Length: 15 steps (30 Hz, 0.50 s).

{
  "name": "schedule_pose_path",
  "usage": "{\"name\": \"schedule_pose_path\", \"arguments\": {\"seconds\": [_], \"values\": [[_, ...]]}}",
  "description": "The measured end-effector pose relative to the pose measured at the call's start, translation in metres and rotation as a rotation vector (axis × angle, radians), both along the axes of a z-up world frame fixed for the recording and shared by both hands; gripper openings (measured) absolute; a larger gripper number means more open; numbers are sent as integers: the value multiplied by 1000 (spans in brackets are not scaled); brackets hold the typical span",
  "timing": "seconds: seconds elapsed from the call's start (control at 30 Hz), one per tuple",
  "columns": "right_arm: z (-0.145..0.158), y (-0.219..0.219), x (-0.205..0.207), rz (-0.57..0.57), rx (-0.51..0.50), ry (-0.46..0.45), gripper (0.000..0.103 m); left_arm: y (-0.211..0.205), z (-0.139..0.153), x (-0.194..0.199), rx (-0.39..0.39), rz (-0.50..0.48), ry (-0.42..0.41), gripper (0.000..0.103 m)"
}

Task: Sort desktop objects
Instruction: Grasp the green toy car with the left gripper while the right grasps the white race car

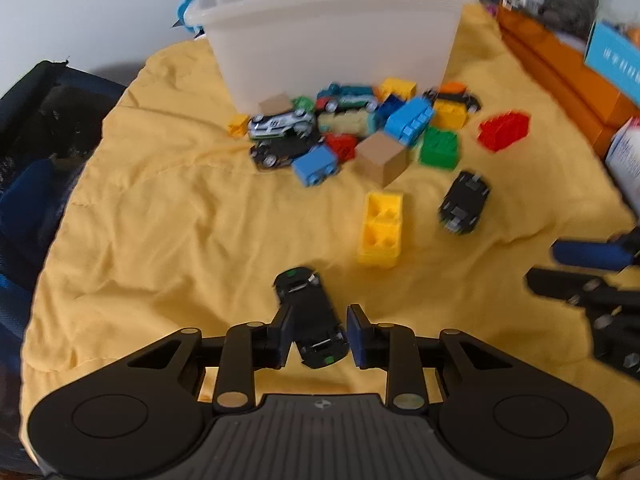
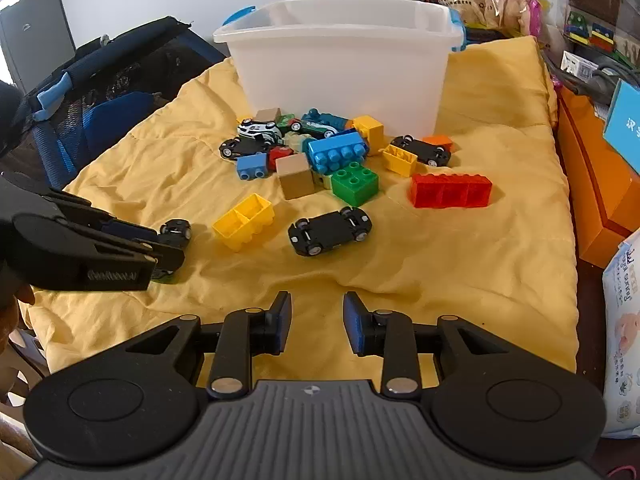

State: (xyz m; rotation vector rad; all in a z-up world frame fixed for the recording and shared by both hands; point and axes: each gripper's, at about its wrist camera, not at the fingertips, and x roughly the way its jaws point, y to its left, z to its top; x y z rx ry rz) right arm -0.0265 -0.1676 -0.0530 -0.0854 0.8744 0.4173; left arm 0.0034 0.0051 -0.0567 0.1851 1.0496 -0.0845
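My left gripper [image 1: 318,332] straddles an upturned black toy car [image 1: 310,312] lying on the yellow cloth; its blue pads sit on either side of the car with small gaps. The same car [image 2: 172,236] shows in the right wrist view beside the left gripper [image 2: 160,248]. My right gripper [image 2: 316,322] is open and empty above the cloth's near part. A second upturned black car [image 2: 330,230], a yellow brick [image 2: 244,222], a red brick [image 2: 451,191], a green brick [image 2: 355,182] and a tan cube [image 2: 295,176] lie ahead. A pile of bricks and cars [image 2: 304,136] sits before the white bin [image 2: 340,64].
The yellow cloth [image 2: 460,272] covers the table. An orange box [image 2: 592,184] and a packet [image 2: 624,332] stand at the right edge. A dark blue chair [image 2: 100,92] is at the left. Bags and toys are stacked behind the bin.
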Motion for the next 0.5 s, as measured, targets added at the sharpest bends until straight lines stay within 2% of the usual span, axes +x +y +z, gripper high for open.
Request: {"name": "schedule_pose_path", "arguments": {"seconds": [0.07, 0.1, 0.13, 0.27, 0.3, 0.37, 0.4, 0.5], "values": [[0, 2, -1, 0, -2, -1, 34, 8, -12, 2, 24, 22, 41, 32], [0, 2, -2, -1, -5, -3, 34, 15, -12, -2, -15, 24, 19, 29], [1, 3, -3, -3, -5, -7, 34, 21, -11, -3, -51, 33, 21, 19], [1, 3, -3, -19, -13, -13, 32, 30, -1, -4, -213, 23, 40, 18], [2, 3, -3, -22, -13, -15, 32, 29, 2, -6, -265, -1, 50, 18], [2, 3, -3, -32, -16, -17, 32, 29, 1, -4, -422, -37, 112, 18], [2, 3, -3, -35, -13, -18, 32, 27, -1, -3, -454, -52, 130, 18], [2, 5, -1, -44, -12, -14, 32, 22, -9, -2, -355, -46, 139, 24]]}}
